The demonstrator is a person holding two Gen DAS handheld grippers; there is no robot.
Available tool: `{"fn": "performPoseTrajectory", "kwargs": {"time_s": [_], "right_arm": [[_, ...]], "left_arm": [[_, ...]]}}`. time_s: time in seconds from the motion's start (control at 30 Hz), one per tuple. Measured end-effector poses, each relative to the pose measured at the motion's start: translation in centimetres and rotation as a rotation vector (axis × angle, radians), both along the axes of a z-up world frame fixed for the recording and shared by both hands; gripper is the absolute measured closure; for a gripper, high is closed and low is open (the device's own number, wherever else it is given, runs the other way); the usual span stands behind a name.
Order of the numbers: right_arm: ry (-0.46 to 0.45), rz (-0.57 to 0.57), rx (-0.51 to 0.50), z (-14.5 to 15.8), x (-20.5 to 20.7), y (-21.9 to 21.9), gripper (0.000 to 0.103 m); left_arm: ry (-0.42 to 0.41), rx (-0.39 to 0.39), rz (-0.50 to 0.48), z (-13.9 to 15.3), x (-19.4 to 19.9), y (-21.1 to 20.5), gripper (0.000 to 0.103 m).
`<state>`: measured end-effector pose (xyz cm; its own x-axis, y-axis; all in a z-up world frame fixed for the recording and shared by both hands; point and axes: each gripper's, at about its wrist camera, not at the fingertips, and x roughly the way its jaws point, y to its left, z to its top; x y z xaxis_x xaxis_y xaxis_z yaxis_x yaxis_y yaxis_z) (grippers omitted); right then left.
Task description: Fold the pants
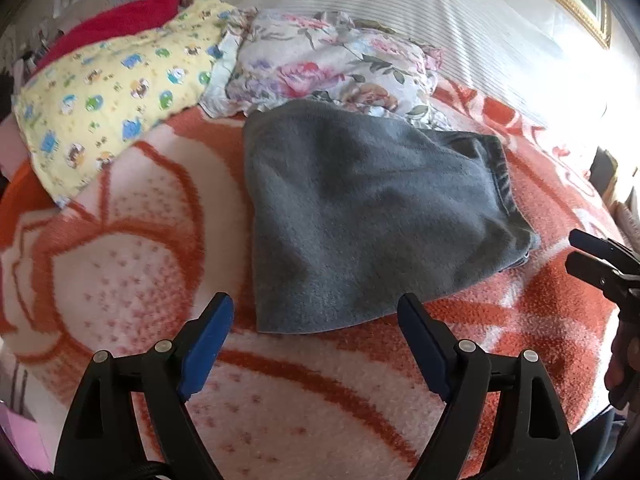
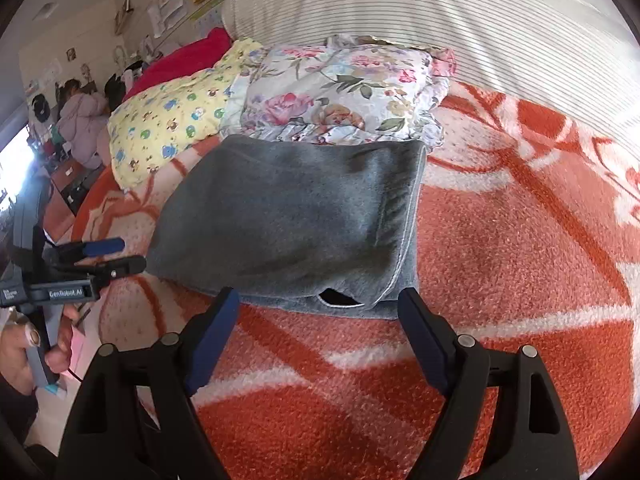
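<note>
Yellow printed pillow [image 1: 116, 92] is seen at far left, floral pillow [image 1: 324, 68] beside it. Grey pants [image 1: 360, 216], folded into a compact stack, lie on the orange-and-white blanket [image 1: 120, 264], far edge touching the floral pillow. Left gripper [image 1: 316, 320] is held spread wide, nothing gripped, just short of the pants. Right gripper [image 2: 318, 312] is likewise wide apart and empty.

Folded pants [image 1: 360, 216] lie on the blanket [image 1: 120, 280], apparently touching pillows [image 1: 320, 64] behind.
</note>
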<state>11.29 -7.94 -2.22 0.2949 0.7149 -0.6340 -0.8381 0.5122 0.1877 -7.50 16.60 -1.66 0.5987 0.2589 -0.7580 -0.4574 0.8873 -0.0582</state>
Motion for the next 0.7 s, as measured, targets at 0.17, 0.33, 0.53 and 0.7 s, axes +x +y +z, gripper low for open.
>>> {"fn": "performPoseTrajectory", "kwargs": {"time_s": [0.17,0.33,0.53,0.7], "right_arm": [[-0.012,0.018,-0.002,-0.1,-0.6,0.2,0.016],[-0.017,0.043,-0.004,-0.1,-1.3,0.5,0.015],[-0.019,0.046,0.005,0.0,-1.7,0.7,0.014],[-0.037,0.071,0.003,0.4,-2.3,1.2,0.014]], "left_arm": [[0.013,0.036,0.023,0.8,-0.4,-0.8,0.014],[0.000,0.051,0.028,1.6,-0.8,-1.3,0.010],[-0.041,0.008,0.018,2.4,-1.3,-1.5,0.010],[-0.063,0.013,0.024,2.9,-1.6,-1.6,0.010]]}}
